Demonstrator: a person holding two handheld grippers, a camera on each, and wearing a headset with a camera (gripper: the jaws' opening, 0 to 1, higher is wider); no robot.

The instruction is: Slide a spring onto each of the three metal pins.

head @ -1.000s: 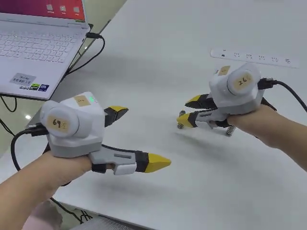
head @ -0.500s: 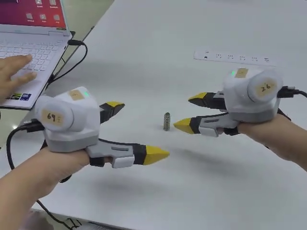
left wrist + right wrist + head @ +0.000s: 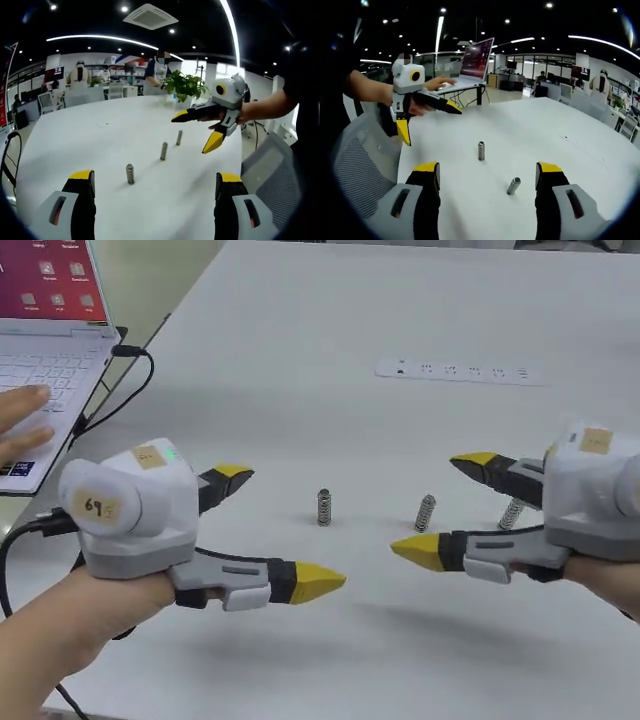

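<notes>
- The left gripper (image 3: 283,527) is held in a hand low over the white bench (image 3: 300,360). Its yellow-tipped jaws are spread wide and hold nothing.
- The right gripper (image 3: 435,504) faces it from the other side. Its jaws are also spread wide and hold nothing.
- Three springs stand in a row on the bench between the two grippers.
- The left spring (image 3: 324,507) stands upright and apart from both grippers, just ahead of the left gripper's jaws.
- The middle spring (image 3: 425,512) leans a little. In the right gripper view it stands on the bench in the gap between that gripper's jaws and touches neither.
- The right spring (image 3: 512,512) also leans, and the right gripper's farther jaw partly hides it in the head view.
- I cannot tell whether a pin runs through each spring.
- A white power strip (image 3: 460,370) lies farther back on the bench, well apart from the springs.
- An open laptop (image 3: 50,300) sits at the bench's left edge with a black cable (image 3: 120,390) plugged into its side, and another hand (image 3: 20,425) rests on its keyboard.
</notes>
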